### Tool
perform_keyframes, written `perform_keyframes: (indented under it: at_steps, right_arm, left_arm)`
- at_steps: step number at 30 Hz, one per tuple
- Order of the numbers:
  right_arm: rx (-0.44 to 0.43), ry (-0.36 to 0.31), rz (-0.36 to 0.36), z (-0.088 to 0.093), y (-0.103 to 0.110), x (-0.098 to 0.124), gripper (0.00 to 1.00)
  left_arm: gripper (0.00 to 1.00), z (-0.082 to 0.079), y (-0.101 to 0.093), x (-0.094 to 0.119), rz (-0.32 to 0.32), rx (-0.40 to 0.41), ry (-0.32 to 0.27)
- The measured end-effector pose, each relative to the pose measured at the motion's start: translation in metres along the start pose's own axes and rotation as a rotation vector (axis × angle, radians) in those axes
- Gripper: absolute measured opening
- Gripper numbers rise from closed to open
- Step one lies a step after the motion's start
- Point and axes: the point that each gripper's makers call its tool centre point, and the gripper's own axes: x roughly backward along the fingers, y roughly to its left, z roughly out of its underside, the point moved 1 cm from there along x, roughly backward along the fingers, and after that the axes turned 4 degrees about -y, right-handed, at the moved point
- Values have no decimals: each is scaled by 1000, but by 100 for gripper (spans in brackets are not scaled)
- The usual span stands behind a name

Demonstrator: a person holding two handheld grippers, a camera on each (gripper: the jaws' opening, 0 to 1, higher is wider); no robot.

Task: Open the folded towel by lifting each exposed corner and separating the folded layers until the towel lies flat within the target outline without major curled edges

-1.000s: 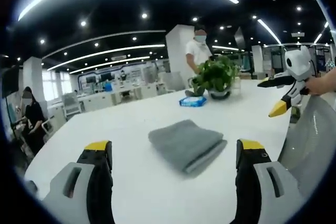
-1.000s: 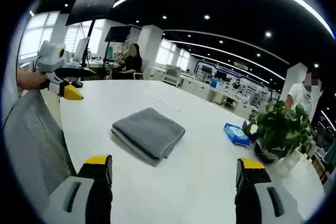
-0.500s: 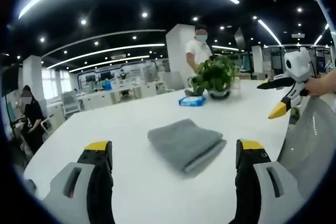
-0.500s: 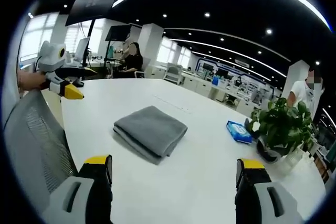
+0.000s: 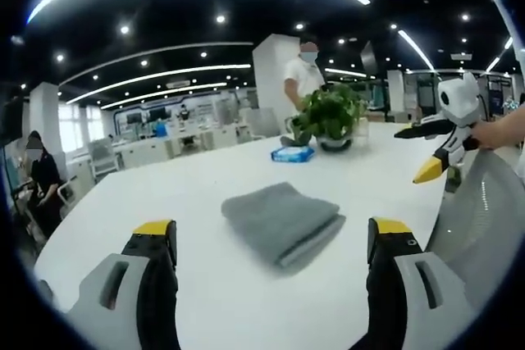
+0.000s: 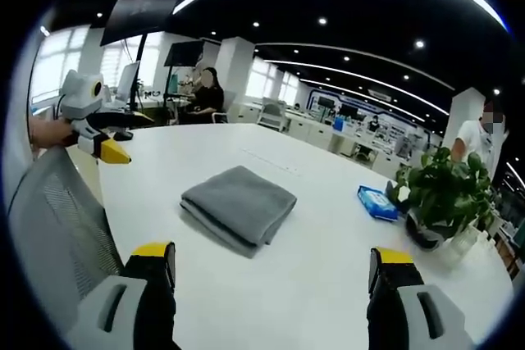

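A grey towel [image 5: 283, 220] lies folded into a thick rectangle on the white table [image 5: 164, 202], its layered edges towards me. In the left gripper view my left gripper [image 5: 271, 234] is open, its yellow-tipped jaws wide apart short of the towel. My right gripper [image 5: 420, 152] hangs in the air at the right, above the table edge. In the right gripper view the towel [image 6: 239, 204] sits ahead of my open right gripper [image 6: 274, 256], with nothing between the jaws. My left gripper [image 6: 121, 138] hovers at the far left, held by a hand.
A potted plant [image 5: 328, 116] and a blue packet [image 5: 293, 154] stand beyond the towel. A grey mesh chair back [image 5: 480, 219] stands at the table's near edge. One person in white stands behind the plant. Another person [image 6: 205, 92] sits at a far desk.
Both cameras have drifted slightly. The towel lies folded as before, and both grippers stay open and apart from it.
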Motion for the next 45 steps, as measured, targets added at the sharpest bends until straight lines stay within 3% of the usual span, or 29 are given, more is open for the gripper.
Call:
perform_keyframes:
  at_steps: [4, 8, 12, 15, 18, 22, 26, 28, 32, 35, 37, 43, 45]
  right_arm:
    - [-58, -8, -6, 0, -3, 3, 85]
    - [-58, -2, 7, 1, -5, 2, 89]
    - [-76, -3, -3, 0, -4, 2, 88]
    - [-94, -10, -2, -4, -6, 2, 89]
    - [-133, -27, -4, -8, -9, 1, 89]
    - [-154, 1, 16, -4, -12, -1, 88]
    - [-189, 3, 39, -6, -16, -5, 84]
    - [-198, 12, 49, -8, -17, -12, 83]
    - [-140, 58, 54, -9, -15, -20, 77]
    - [-119, 70, 47, -14, -17, -28, 72]
    - [-112, 76, 41, -17, -23, -35, 70]
    - [-158, 67, 60, -30, -53, -54, 61]
    - [-157, 79, 58, -28, -56, -63, 58]
  left_arm:
    - [97, 1, -3, -2, 15, 5, 12]
    - [96, 4, -14, -6, 76, -26, 55]
    - [93, 3, -18, -6, 88, -33, 68]
    - [93, 1, -15, -6, 93, -19, 82]
    - [90, -3, -5, -9, 82, -72, 104]
    - [88, -11, 3, -26, 85, -68, 100]
    - [76, -2, -5, -49, 138, -164, 160]
    - [70, 7, -19, -65, 189, -217, 191]
    - [60, 26, -42, -89, 277, -274, 249]
    - [54, 39, -49, -104, 290, -285, 273]
    - [49, 52, -49, -111, 298, -332, 331]
    - [45, 74, -60, -128, 342, -521, 344]
    - [45, 81, -63, -129, 343, -545, 345]
